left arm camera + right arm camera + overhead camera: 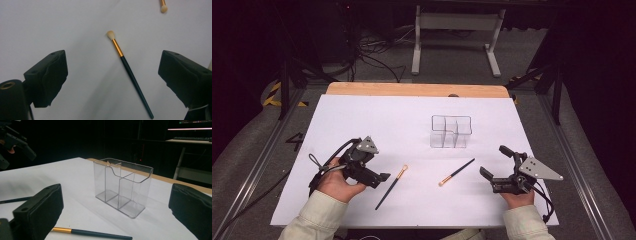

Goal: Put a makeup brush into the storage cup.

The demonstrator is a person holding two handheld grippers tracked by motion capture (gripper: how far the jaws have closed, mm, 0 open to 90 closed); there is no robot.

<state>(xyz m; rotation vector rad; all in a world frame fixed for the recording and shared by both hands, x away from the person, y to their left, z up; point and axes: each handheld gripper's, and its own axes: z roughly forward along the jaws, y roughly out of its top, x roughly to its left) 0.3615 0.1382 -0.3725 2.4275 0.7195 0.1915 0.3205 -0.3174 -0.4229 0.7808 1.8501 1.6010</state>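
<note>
While both grippers are waiting low over the white table sheet [362,115], no brush is being held and nothing is standing in the clear organiser [451,131]. Judged from this layout, the likely job, loading the brushes into the organiser, is not yet begun.

1. Left gripper [379,178]: its jaws are standing wide apart and gripping nothing. In the left gripper view the left brush [130,73] is lying flat on the sheet between the two jaws, touching neither, with its pale bristle tip pointing away from the camera.
2. Right gripper [495,162]: its jaws are likewise spread wide and empty. In the right gripper view the organiser [123,186] is sitting upright between them and farther off, with all its compartments empty.
3. Right brush [456,172]: it is lying flat between the organiser and the right gripper, bristle end toward the person, apart from both.
4. Left brush [391,186]: in the high view it is lying just beside the left gripper's jaws.

Remaining work, as an estimate: both brushes are awaiting pickup and placement, the left one first.
</note>
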